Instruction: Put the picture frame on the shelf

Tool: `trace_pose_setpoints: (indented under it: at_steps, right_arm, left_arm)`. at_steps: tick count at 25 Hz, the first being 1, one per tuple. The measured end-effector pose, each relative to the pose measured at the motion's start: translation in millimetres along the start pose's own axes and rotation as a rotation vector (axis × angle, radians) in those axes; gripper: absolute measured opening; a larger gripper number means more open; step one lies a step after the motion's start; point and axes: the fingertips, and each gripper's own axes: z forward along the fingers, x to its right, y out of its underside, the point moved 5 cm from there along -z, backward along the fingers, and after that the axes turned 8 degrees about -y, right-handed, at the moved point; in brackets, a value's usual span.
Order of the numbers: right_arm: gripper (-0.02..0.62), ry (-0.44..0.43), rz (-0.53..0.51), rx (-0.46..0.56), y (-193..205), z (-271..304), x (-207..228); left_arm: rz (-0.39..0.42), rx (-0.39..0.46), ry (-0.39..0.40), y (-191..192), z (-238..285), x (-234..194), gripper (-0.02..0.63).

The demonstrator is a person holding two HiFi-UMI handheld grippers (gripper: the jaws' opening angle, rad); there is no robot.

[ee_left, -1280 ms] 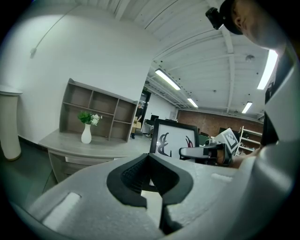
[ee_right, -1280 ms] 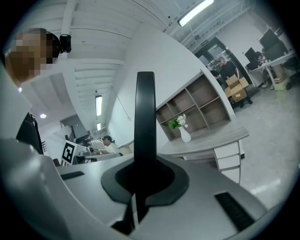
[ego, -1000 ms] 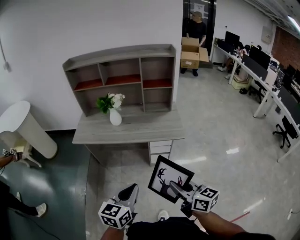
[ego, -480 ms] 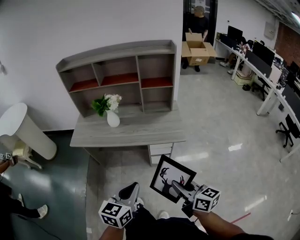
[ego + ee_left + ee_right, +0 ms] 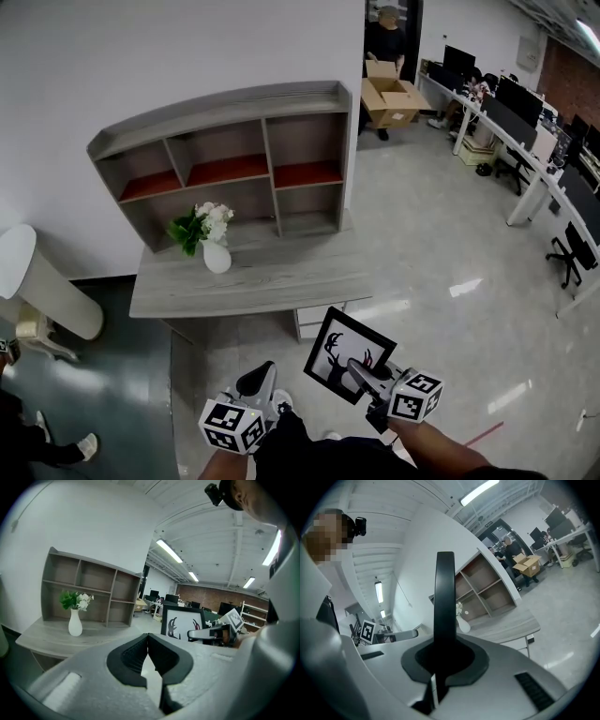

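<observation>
A grey shelf unit [image 5: 225, 159] with red-lined upper cubbies stands at the back of a grey desk [image 5: 253, 286]. The black picture frame [image 5: 347, 354], holding a white print with dark antlers, is upright in my right gripper [image 5: 356, 370], which is shut on its lower edge in front of the desk. From the right gripper view the frame [image 5: 444, 597] is edge-on between the jaws of the right gripper [image 5: 442, 656], with the shelf [image 5: 485, 590] beyond. My left gripper [image 5: 261, 378] is shut and empty beside it; the left gripper view shows the left gripper [image 5: 148, 639] with pads together and the frame [image 5: 183, 623] to its right.
A white vase of flowers [image 5: 214, 251] stands on the desk's left half, before the shelf. Drawers [image 5: 314, 319] hang under the desk. A person with an open cardboard box [image 5: 394, 97] stands in the far doorway. Office desks and chairs [image 5: 534, 159] line the right; a white stand [image 5: 37, 281] sits left.
Both grippers and the frame have come closer to the desk, which now sits lower and larger in the head view. The right gripper's hold on the frame is unchanged.
</observation>
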Motion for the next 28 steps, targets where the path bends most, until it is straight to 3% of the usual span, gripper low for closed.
trace_pose_setpoints:
  at_steps: [9,18,28]
  right_arm:
    - [0.021,0.069,-0.016,0.042,-47,73,27]
    - [0.021,0.178,-0.024,0.101,-69,141,49]
    - [0.021,0.273,-0.024,0.129,-97,170,76]
  left_arm:
    - [0.012,-0.002,0.088,-44,62,-72,0.009]
    - [0.037,-0.002,0.193,-69,112,-137,0.009]
    - [0.003,0.009,0.207,-83,148,-185,0.009]
